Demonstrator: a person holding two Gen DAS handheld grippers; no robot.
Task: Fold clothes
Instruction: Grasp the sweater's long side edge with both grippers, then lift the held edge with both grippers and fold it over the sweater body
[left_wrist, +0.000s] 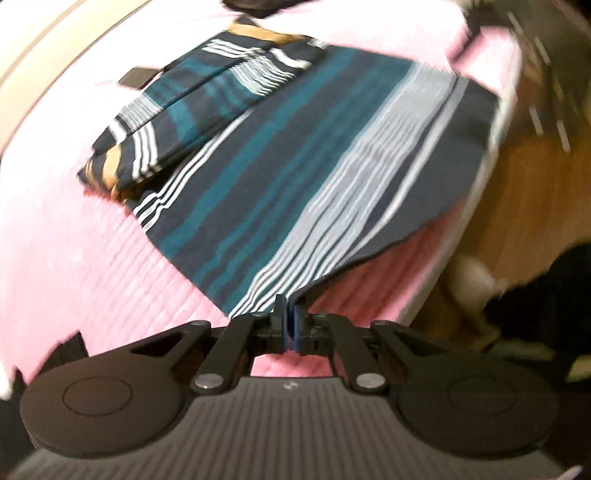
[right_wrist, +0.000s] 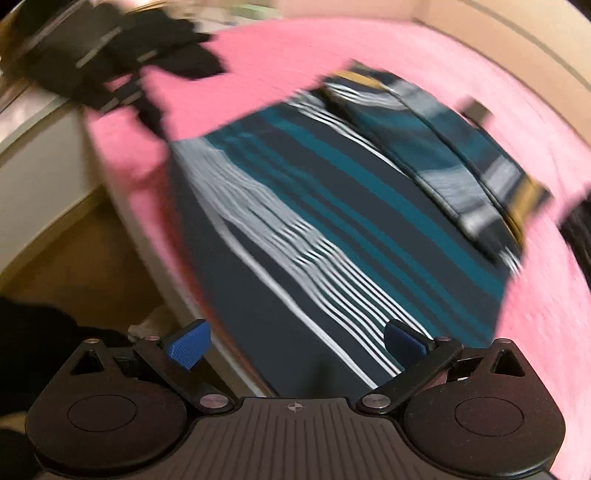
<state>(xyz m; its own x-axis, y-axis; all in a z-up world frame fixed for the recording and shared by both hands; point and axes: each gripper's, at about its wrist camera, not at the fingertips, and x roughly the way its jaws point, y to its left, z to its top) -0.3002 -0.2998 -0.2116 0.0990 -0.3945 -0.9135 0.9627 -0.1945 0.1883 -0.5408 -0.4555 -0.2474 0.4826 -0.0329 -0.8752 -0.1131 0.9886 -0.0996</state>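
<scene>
A striped garment (left_wrist: 303, 166) in navy, teal, white and mustard lies on a pink quilted bed cover (left_wrist: 74, 236). One side part with a sleeve is folded over onto its far left. My left gripper (left_wrist: 290, 314) is shut on the garment's near corner, which is lifted slightly off the cover. In the right wrist view the same striped garment (right_wrist: 332, 206) spreads ahead, blurred by motion. My right gripper (right_wrist: 295, 341) is open, blue pads (right_wrist: 190, 341) wide apart, hovering over the garment's near edge with nothing held.
The bed's edge (left_wrist: 476, 206) drops to a wooden floor (left_wrist: 524, 177) on the right. Dark clothes (right_wrist: 122, 66) lie at the bed's far corner. A small dark flat object (left_wrist: 135, 78) rests on the cover beyond the folded sleeve.
</scene>
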